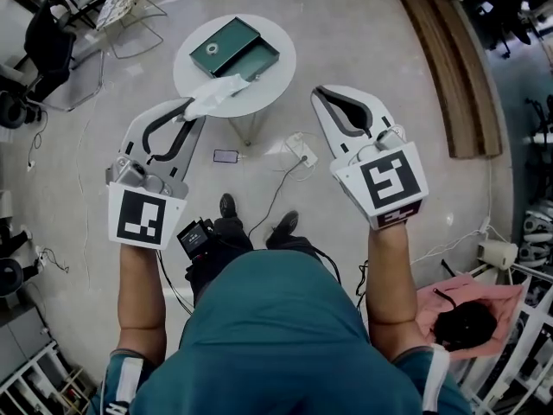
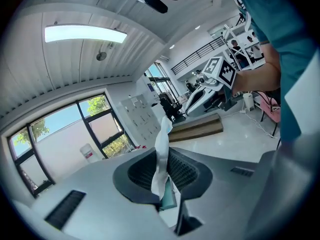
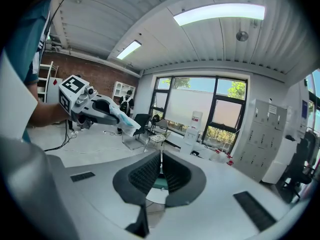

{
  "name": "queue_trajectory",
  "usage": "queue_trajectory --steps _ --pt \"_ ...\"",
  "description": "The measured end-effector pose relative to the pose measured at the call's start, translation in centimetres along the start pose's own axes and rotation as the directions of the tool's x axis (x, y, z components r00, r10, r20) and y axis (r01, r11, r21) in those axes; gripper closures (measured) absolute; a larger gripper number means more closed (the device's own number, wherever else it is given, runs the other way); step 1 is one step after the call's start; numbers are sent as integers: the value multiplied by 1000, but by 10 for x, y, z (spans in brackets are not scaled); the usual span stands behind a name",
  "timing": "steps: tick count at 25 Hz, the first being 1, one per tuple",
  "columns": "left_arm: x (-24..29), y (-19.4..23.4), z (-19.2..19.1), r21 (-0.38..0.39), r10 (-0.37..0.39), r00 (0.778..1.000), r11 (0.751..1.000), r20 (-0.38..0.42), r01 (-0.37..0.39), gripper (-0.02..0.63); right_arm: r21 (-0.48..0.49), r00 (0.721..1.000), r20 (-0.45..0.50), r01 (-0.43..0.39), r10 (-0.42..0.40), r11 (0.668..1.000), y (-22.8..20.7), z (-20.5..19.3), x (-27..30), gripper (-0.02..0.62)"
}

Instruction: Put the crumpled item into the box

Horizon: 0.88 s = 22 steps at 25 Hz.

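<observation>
Left gripper view puts us right at the jaws of our left gripper (image 2: 165, 170). They stand narrow and pinch the crumpled white item (image 2: 161, 144), which sticks up out of them as a thin twisted strip. From the head view, we see that item held above the near edge of the round white table (image 1: 186, 74), just on the near side of the green box (image 1: 233, 48) that lies on the tabletop. Our right gripper (image 3: 160, 165) is held up to the right of the table, apart from it, its jaws drawn together with nothing between them. On the floor by the table's foot lie a dark phone (image 1: 225, 156) and a white power strip (image 1: 302, 150) with cables. A long wooden bench (image 1: 454, 67) runs along the far right.
</observation>
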<state>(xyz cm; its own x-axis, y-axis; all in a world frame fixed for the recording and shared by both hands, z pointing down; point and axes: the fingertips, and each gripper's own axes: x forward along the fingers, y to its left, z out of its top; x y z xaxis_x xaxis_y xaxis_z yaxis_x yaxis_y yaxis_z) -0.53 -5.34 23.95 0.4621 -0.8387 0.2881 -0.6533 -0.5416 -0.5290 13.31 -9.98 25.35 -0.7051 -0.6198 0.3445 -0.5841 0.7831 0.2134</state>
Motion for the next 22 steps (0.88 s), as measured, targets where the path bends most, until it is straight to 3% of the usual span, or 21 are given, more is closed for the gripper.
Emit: queue_trajectory --steps 9,22 --pt "41 47 -5 32 -123 984 992 130 120 535 12 988 -69 143 -142 990 -17 18 26 555" --pt "49 123 -39 58 -203 946 979 252 194 535 -16 950 -107 292 -292 956 -6 65 75 555"
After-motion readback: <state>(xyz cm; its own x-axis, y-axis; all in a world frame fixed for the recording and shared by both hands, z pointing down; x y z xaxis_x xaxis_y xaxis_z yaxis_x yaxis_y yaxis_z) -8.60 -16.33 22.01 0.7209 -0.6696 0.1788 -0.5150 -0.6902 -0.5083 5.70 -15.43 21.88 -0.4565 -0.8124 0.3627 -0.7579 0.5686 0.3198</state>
